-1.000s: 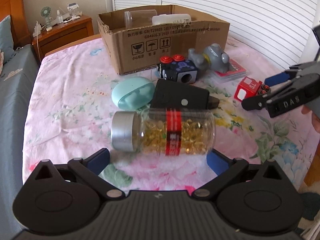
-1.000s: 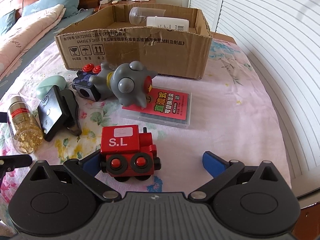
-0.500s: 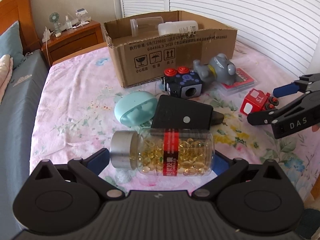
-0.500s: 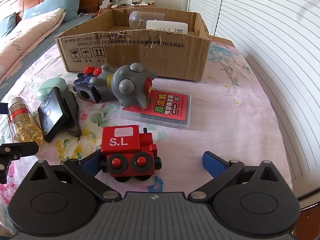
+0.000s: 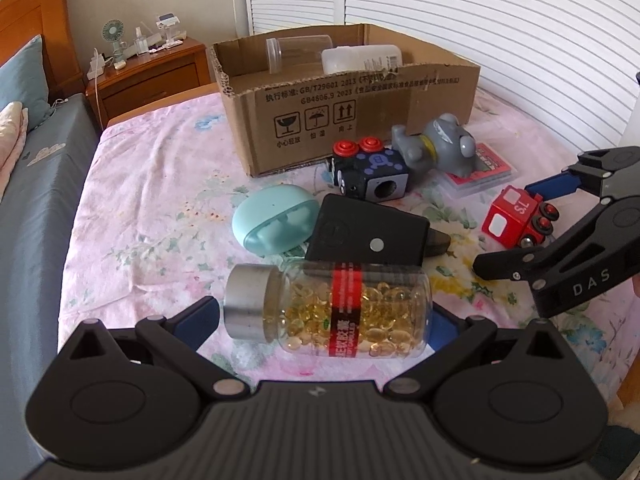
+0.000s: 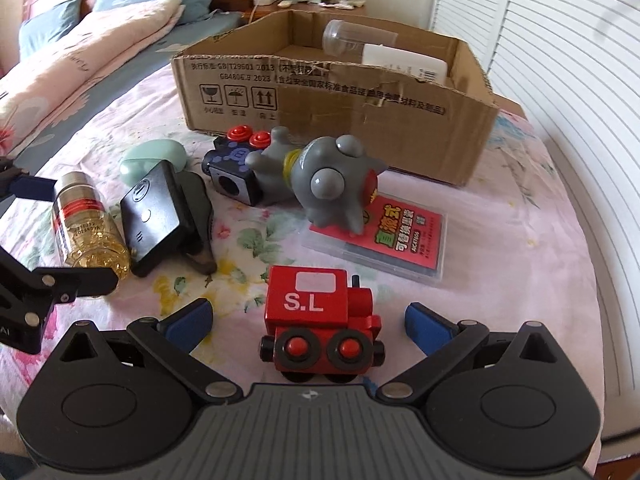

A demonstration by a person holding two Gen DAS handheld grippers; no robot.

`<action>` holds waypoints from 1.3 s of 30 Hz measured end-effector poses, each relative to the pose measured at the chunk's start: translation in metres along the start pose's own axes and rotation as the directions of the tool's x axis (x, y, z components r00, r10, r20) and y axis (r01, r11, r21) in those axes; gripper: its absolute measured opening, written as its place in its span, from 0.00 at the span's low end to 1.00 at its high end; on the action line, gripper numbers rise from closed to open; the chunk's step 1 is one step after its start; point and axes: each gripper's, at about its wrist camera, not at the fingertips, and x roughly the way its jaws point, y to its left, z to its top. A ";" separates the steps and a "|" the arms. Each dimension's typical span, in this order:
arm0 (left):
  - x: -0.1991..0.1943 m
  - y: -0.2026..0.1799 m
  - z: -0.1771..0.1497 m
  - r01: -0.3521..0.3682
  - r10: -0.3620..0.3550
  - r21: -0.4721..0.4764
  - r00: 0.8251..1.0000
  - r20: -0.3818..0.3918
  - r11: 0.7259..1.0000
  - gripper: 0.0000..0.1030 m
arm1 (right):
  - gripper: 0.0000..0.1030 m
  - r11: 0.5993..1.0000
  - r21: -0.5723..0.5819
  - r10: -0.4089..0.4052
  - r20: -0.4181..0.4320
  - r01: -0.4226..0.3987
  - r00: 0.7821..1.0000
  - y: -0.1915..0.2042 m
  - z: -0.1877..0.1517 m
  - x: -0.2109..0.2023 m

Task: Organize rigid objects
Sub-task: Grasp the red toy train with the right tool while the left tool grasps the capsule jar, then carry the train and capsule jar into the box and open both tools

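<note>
A clear bottle of golden capsules (image 5: 332, 312) with a silver cap and red label lies on its side between the open jaws of my left gripper (image 5: 324, 320); whether the pads touch it I cannot tell. It also shows in the right wrist view (image 6: 86, 232). A red toy train (image 6: 320, 316) marked "S.L" stands between the open jaws of my right gripper (image 6: 308, 320), not touched. The train (image 5: 518, 216) and right gripper (image 5: 516, 232) show at the right of the left wrist view. An open cardboard box (image 5: 360, 120) stands behind.
On the floral sheet lie a mint case (image 5: 276, 218), a black device (image 5: 368, 236), a dark cube with red buttons (image 5: 370, 172), a grey toy (image 6: 332, 184) and a red card case (image 6: 396, 236). The box holds a clear cup (image 5: 300, 54) and a white bottle (image 5: 360, 60). A bed lies left.
My left gripper has moved forward around the capsule bottle. My right gripper has shifted left so the train sits centred between its jaws.
</note>
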 end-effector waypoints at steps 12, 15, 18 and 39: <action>-0.002 0.000 0.003 0.003 -0.003 -0.019 1.000 -0.011 1.000 0.96 | 0.83 0.998 -0.049 0.032 -0.045 -0.034 0.998 -0.003 0.010 -0.003; -0.006 -0.003 0.004 -0.008 0.008 0.005 1.000 0.002 1.000 0.96 | 0.78 0.998 -0.055 0.033 -0.046 -0.035 0.998 -0.003 0.010 -0.005; -0.010 -0.002 0.007 -0.003 0.003 -0.001 1.000 0.006 1.000 0.96 | 0.71 0.998 -0.057 0.035 -0.046 -0.038 0.998 -0.003 0.011 -0.006; -0.021 0.005 0.016 0.049 -0.048 0.014 0.998 -0.043 0.999 0.90 | 0.54 0.994 -0.108 0.029 -0.049 -0.035 0.998 -0.002 0.008 -0.027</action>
